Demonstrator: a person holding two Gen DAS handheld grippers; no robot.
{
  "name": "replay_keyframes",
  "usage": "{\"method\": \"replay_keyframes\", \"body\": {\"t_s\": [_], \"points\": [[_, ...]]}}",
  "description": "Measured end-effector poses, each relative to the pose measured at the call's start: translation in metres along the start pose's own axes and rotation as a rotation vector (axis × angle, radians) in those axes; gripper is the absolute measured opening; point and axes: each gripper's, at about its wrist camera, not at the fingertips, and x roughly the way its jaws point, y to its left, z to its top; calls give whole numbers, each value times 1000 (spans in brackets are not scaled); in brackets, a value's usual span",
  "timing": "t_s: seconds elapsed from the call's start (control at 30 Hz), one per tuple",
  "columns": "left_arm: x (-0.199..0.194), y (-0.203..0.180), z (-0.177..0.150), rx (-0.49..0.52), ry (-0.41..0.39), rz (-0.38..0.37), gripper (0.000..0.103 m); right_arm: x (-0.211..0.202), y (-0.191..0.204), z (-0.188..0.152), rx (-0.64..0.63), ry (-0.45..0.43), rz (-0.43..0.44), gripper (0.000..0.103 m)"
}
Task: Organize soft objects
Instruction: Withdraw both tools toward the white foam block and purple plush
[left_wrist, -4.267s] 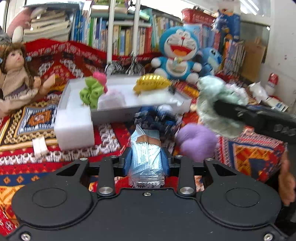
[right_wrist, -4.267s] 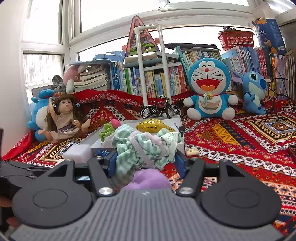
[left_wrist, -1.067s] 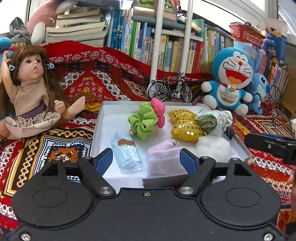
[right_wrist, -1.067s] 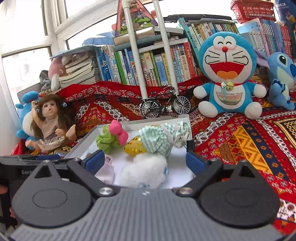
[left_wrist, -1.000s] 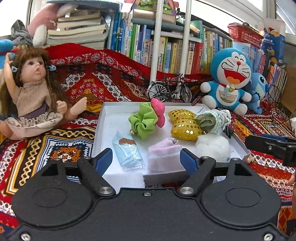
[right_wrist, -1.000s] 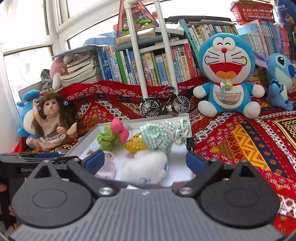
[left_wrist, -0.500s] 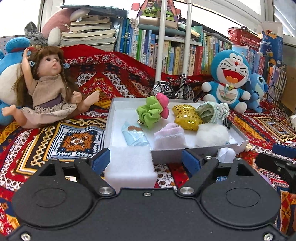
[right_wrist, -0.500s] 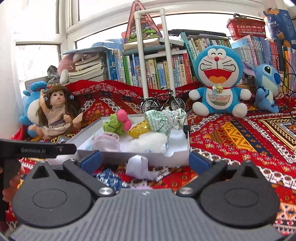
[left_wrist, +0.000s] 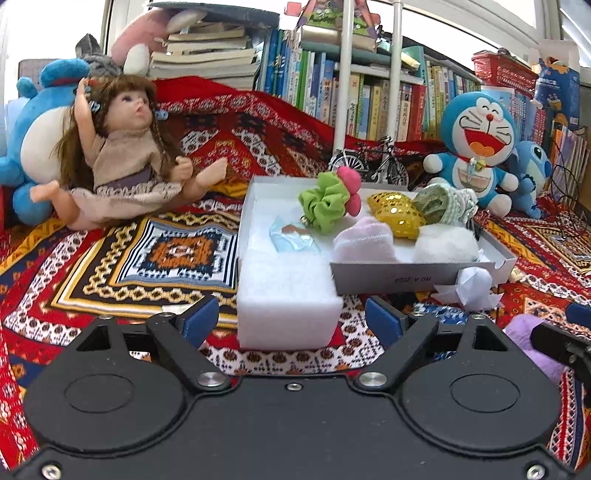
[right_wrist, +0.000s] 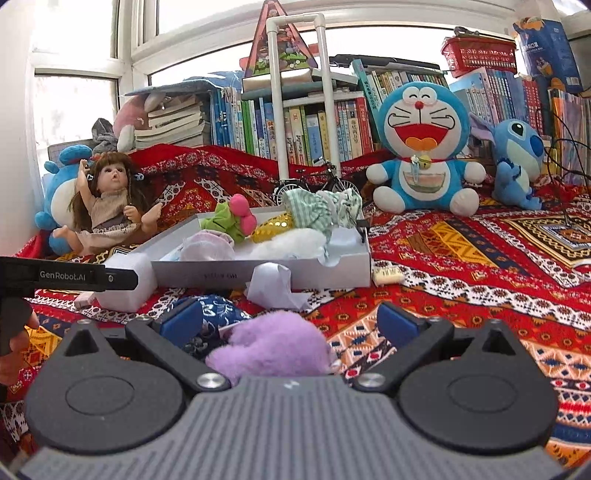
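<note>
Between the right gripper's (right_wrist: 288, 321) spread fingers, purple pompom (right_wrist: 273, 347), untouched

Tissue pack (left_wrist: 293, 236) and checked scrunchie (right_wrist: 314, 208) released into tray (left_wrist: 413, 272), grippers withdrawn

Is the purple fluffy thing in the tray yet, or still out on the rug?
Out. The purple fluffy piece lies on the patterned rug, in front of the white tray, between the open right gripper's fingers, which are not pressing it.

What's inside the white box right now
In the white box: a green scrunchie, a blue packet, a pink sock, gold bows, a checked cloth and a white puff. Anything underneath them is hidden.
</note>
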Motion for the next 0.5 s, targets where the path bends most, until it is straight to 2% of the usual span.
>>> {"method": "replay_keyframes", "body": {"t_s": [0.5], "points": [[14, 7, -13, -39, 54, -5, 86, 1, 3, -3, -18, 11, 3, 103]]}}
